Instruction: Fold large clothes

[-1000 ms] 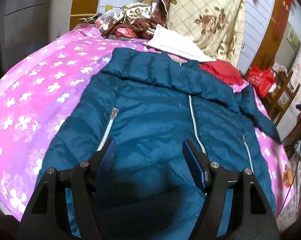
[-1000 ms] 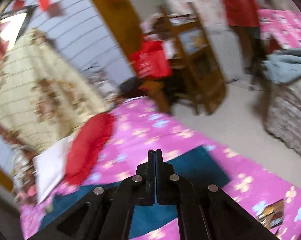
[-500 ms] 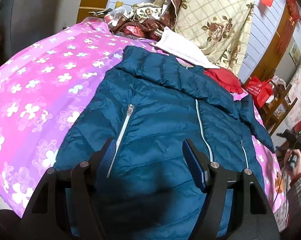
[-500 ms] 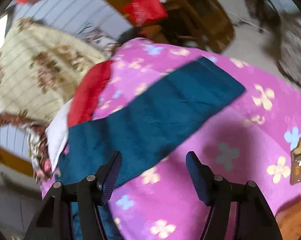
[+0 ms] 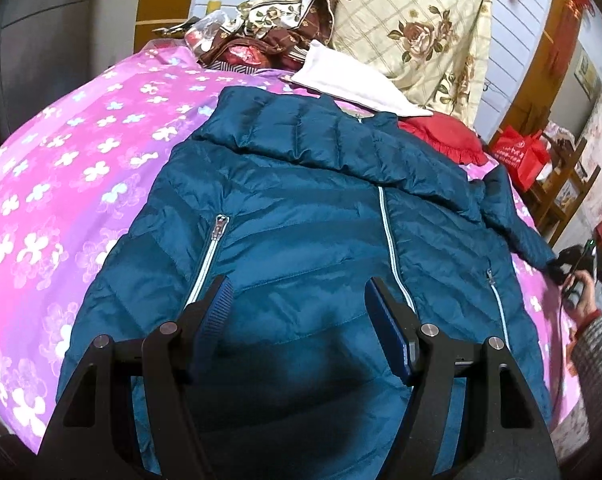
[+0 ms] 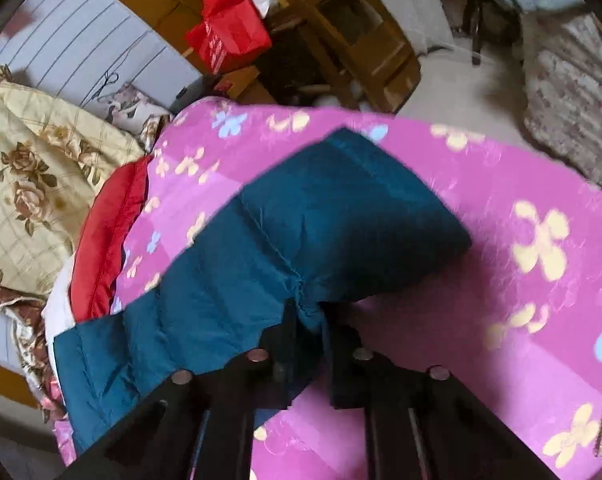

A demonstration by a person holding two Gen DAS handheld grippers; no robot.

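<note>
A dark teal quilted jacket (image 5: 309, 216) lies front up on a pink flowered bedspread (image 5: 61, 168), collar toward the pillows. My left gripper (image 5: 299, 304) is open and empty above the jacket's lower front. The jacket's sleeve (image 6: 301, 232) stretches across the bedspread (image 6: 521, 280) in the right wrist view. My right gripper (image 6: 309, 316) is shut on a pinch of the sleeve's near edge. It also shows far right in the left wrist view (image 5: 569, 264), at the sleeve's cuff end.
A floral cream quilt (image 5: 413, 24), a white pillow (image 5: 353, 80) and a red cushion (image 5: 445, 136) lie at the bed's head. A red bag (image 6: 229, 32) and a wooden chair (image 6: 361, 32) stand beside the bed on the floor.
My right gripper opened, dropped onto the sleeve and closed on it. My left gripper drifted slightly over the jacket and stayed open.
</note>
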